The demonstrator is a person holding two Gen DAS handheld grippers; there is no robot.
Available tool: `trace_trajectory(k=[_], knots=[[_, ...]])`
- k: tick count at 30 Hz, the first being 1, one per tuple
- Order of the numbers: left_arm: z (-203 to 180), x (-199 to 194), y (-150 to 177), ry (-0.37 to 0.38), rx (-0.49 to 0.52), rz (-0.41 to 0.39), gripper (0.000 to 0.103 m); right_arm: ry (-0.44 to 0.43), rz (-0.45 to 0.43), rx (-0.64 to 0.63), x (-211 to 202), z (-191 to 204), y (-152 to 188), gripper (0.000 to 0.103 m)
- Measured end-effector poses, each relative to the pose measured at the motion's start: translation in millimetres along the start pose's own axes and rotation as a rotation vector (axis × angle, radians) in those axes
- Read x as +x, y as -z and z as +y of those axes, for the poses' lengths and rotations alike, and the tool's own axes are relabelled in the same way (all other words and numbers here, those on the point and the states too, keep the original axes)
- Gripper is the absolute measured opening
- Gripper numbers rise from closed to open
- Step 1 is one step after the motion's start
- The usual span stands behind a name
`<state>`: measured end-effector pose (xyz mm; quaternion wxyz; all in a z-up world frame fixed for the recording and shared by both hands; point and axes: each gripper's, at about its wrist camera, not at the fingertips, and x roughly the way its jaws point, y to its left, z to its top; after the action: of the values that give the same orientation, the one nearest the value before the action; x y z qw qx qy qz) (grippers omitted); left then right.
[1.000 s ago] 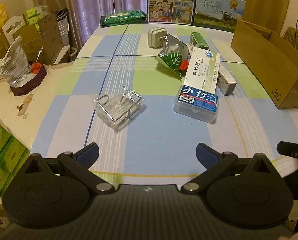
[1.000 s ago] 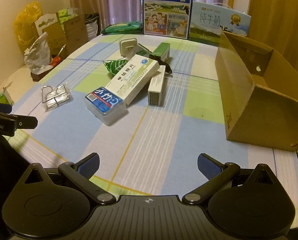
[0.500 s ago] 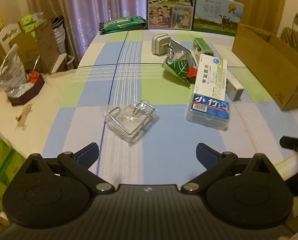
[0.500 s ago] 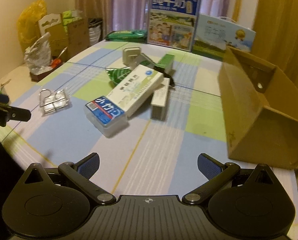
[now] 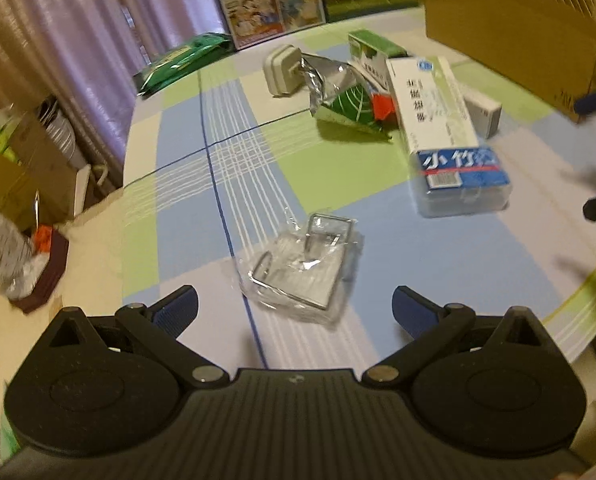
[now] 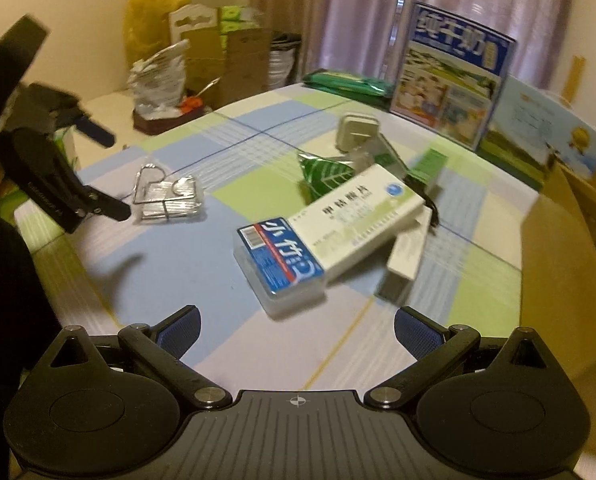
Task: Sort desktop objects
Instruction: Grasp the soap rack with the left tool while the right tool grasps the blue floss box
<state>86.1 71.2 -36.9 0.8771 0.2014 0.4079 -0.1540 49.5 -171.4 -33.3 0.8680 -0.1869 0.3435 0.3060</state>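
Observation:
A clear packet with a wire hook [image 5: 302,268] [image 6: 168,196] lies on the checked tablecloth, just ahead of my open left gripper [image 5: 294,308]. Right of it sit a clear box with a blue label [image 5: 462,184] [image 6: 280,262], a long white and green medicine box [image 5: 430,100] [image 6: 358,216], a small white box [image 5: 480,106] [image 6: 406,256], a green foil pouch [image 5: 350,108] [image 6: 324,172], a grey adapter [image 5: 282,68] [image 6: 356,130] and a green carton [image 5: 370,54] [image 6: 430,164]. My right gripper [image 6: 296,330] is open, close before the blue-label box. The left gripper [image 6: 98,168] shows at the left in the right wrist view.
An open cardboard box [image 5: 514,28] [image 6: 566,248] lies on its side at the table's right. Milk cartons [image 6: 454,76] and a green wipes pack [image 5: 186,60] stand at the far edge. Bags and boxes [image 6: 202,60] crowd the floor beyond the left edge.
Both grippers have moved forward and lower over the table. The left one has come close to the wire-hook packet, and the right one to the blue-label box. Both stay open.

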Motion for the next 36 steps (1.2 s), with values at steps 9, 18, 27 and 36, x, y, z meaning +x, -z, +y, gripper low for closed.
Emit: trace_trajectory(k=[9, 18, 27, 36], knots=[[5.2, 32.6, -7.4, 0.092, 0.163, 0.006, 0.091, -0.059, 0.023, -0.103, 40.6, 0.9, -14.0, 0.089], [17.8, 43.7, -9.1, 0.134, 0.072, 0.033, 0.056, -0.083, 0.057, -0.138, 80.3, -5.9, -23.9, 0.077], [-12.4, 28.4, -13.3, 0.173, 0.013, 0.057, 0.049, -0.074, 0.086, -0.101, 74.5, -7.2, -14.1, 0.057], [-78.7, 9.2, -21.8, 0.230, -0.089, 0.022, 0.049, 0.114, 0.147, 0.209, 11.5, -43.0, 39.6, 0.057]])
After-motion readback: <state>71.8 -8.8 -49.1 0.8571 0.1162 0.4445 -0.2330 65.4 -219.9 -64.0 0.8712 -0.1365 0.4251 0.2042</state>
